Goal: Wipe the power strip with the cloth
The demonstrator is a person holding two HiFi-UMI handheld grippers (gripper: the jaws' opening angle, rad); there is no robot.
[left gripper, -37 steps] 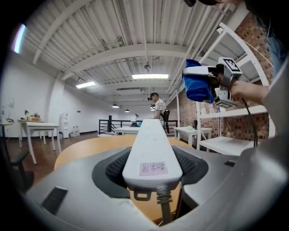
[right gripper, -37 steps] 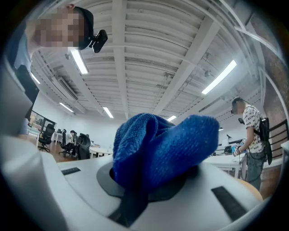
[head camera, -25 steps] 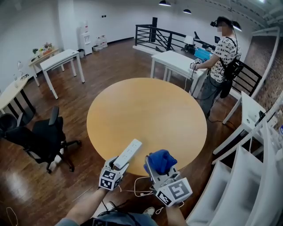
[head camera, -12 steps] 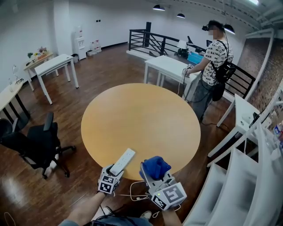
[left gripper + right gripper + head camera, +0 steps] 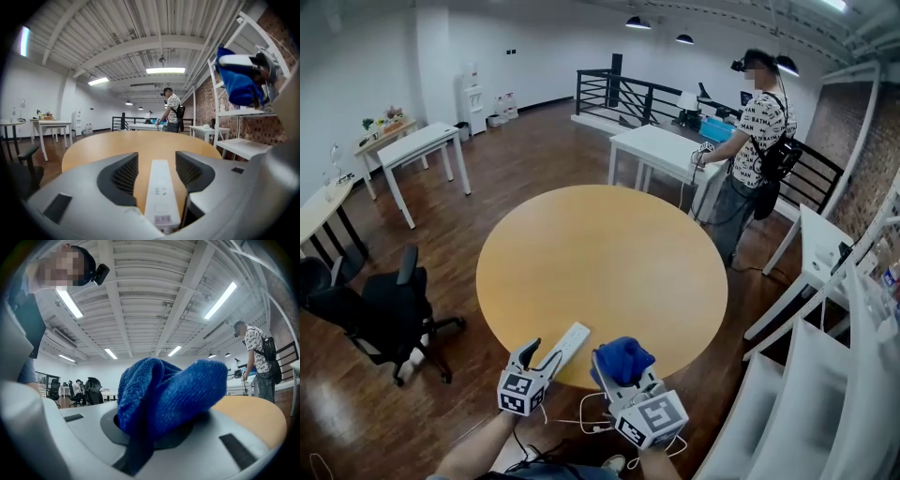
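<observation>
My left gripper (image 5: 540,353) is spread, and the white power strip (image 5: 566,341) lies between its jaws, apparently untouched, running straight ahead of it on the surface (image 5: 600,253). My right gripper (image 5: 615,373), just beside the left, pinches the bunched blue cloth (image 5: 625,356). The strip looks rigid, light and smooth (likely to skid), so I'd clamp its near end by the long sides. The cloth is soft and will conform.

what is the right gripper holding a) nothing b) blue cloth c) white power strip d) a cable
B: the right gripper is shut on the blue cloth, while the white power strip lies on the round table between the left gripper's open jaws.
</observation>
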